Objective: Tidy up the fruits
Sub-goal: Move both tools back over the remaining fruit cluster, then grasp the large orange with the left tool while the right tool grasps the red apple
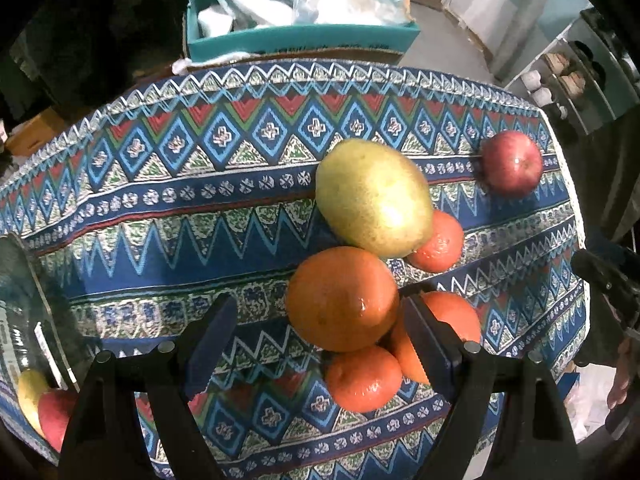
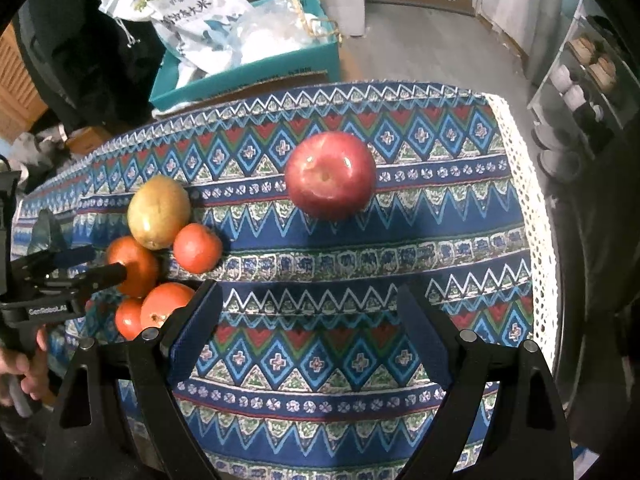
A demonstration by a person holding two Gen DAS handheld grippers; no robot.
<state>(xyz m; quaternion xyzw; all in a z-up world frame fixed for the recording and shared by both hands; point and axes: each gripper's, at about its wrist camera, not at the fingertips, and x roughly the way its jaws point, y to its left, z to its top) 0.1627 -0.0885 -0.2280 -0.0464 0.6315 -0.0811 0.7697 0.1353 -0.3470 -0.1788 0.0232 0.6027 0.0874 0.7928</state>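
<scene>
- My left claw [image 1: 316, 344] stands wide open and grips nothing; its right finger [image 1: 424, 344] lies in front of a tomato [image 1: 456, 316], hiding part of it.
- Close ahead of that claw, between its fingers and a little to the right, sits a small mandarin [image 1: 363, 380], with a big orange [image 1: 342, 298] just behind and touching it.
- Further ahead of the left claw lies a yellow-green pear [image 1: 374, 196], and tucked at its right is another small orange fruit [image 1: 440, 242].
- Far off to the front right of the left claw, well apart from the cluster, a red apple [image 1: 512, 164] stands alone.
- At the left claw's near left, a glass bowl [image 1: 24, 300] holds a yellow fruit and a red one.
- My right claw [image 2: 310, 328] is also spread wide and holds nothing; only the patterned cloth on the table [image 2: 320, 360] lies between its fingers.
- Straight ahead of the right claw sits the red apple [image 2: 331, 175], stem hollow up.
- The fruit cluster lies to the right claw's left.
- Beyond the table's far edge stands a teal box [image 2: 256, 76] of bags.
</scene>
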